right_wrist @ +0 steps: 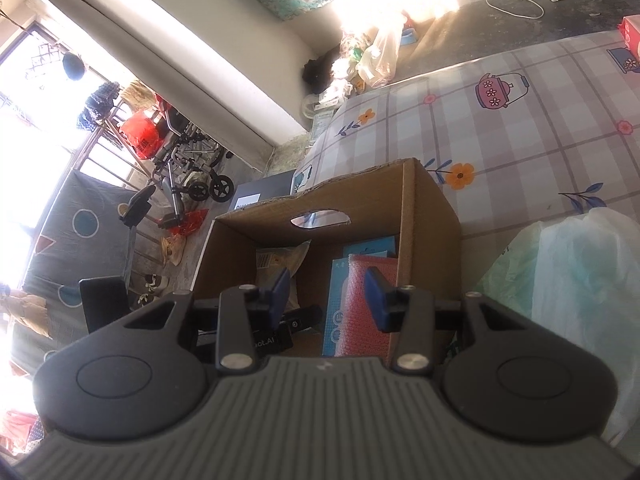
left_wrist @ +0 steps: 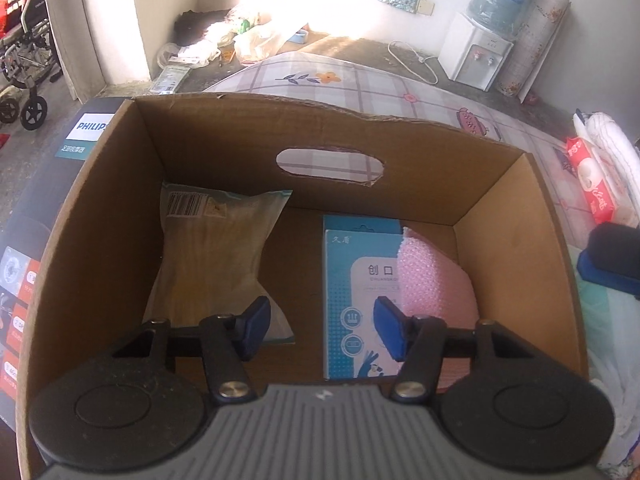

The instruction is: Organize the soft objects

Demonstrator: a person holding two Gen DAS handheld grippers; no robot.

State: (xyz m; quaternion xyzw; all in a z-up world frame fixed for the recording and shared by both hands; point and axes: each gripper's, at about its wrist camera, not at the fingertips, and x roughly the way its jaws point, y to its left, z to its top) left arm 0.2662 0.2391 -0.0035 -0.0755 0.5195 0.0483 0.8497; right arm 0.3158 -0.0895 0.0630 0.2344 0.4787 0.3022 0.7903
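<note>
An open cardboard box (left_wrist: 224, 132) stands on a plaid bed. Inside lie a beige packet (left_wrist: 208, 256) at the left, a blue bandage pack (left_wrist: 356, 280) and a pink bubble-wrap pouch (left_wrist: 432, 276) at the right. My left gripper (left_wrist: 320, 328) is open and empty, low over the box's near side. My right gripper (right_wrist: 326, 300) is open and empty, higher up above the same box (right_wrist: 428, 216), with the pink pouch (right_wrist: 360, 312) and blue pack (right_wrist: 336, 300) below it. The left gripper's body (right_wrist: 288, 328) shows under it.
A red tissue pack (left_wrist: 592, 176) and white cloth (left_wrist: 616, 152) lie right of the box, with a pale plastic bag (right_wrist: 580, 280) nearer. A dark Philips carton (left_wrist: 92, 132) stands at the box's left. A wheelchair (right_wrist: 188, 160) and water dispenser (left_wrist: 476, 56) stand on the floor.
</note>
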